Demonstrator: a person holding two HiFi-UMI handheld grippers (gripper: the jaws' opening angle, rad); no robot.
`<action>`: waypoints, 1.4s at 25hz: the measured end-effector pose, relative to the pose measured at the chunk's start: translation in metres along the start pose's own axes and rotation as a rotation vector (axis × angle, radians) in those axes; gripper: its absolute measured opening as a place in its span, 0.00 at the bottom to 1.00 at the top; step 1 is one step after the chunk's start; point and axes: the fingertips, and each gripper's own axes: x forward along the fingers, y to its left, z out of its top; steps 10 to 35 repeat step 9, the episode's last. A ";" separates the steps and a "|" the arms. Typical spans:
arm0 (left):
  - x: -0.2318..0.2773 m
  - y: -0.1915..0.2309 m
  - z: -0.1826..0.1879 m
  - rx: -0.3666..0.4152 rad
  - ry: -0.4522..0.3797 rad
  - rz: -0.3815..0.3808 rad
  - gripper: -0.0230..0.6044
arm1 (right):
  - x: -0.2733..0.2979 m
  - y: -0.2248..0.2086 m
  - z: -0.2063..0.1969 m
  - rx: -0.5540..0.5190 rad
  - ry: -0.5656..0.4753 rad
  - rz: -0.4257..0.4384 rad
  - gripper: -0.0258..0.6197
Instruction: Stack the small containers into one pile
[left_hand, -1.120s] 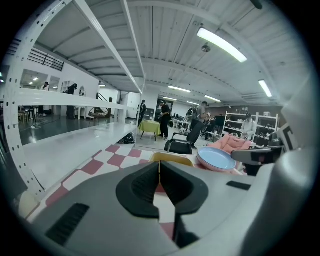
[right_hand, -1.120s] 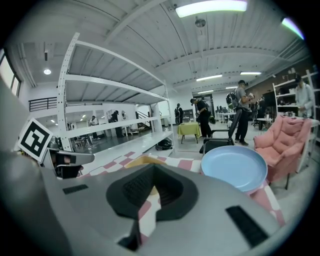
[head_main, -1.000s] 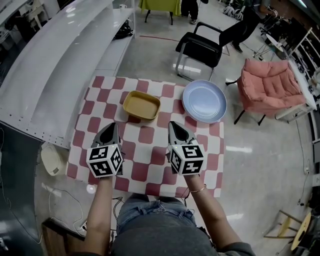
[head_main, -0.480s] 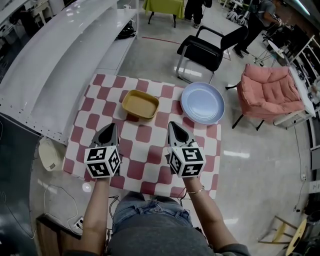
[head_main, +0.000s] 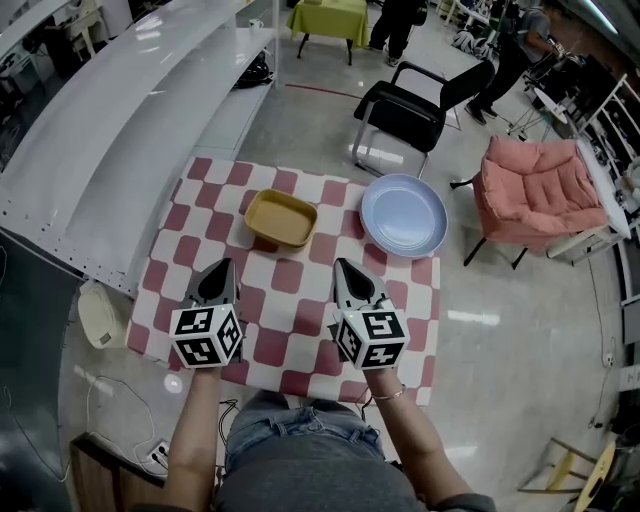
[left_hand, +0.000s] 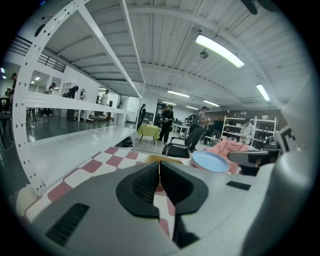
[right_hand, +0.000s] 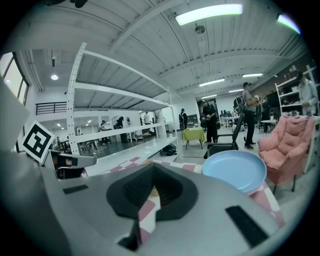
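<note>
Yellow shallow container (head_main: 282, 217) sits near the far edge of the checked table (head_main: 290, 275), left of centre, empty and upright; pale blue plate (head_main: 404, 215) lies just beside it at the far right corner, the two apart. Left gripper (head_main: 221, 267) and right gripper (head_main: 341, 266) hover side by side over the near half of the table, well short of both dishes, each pointing away from the person and tipped slightly down, jaws pressed together with nothing between them. Forearms (head_main: 190, 420) reach in from the near edge, roughly parallel, wrists straight.
</note>
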 end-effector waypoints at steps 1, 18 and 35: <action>-0.001 -0.001 0.000 -0.001 -0.002 0.000 0.07 | -0.001 0.000 0.000 0.000 -0.001 0.000 0.05; -0.003 -0.011 -0.001 0.014 -0.006 -0.002 0.07 | -0.008 -0.003 -0.003 0.001 -0.006 0.002 0.05; -0.003 -0.011 -0.001 0.014 -0.006 -0.002 0.07 | -0.008 -0.003 -0.003 0.001 -0.006 0.002 0.05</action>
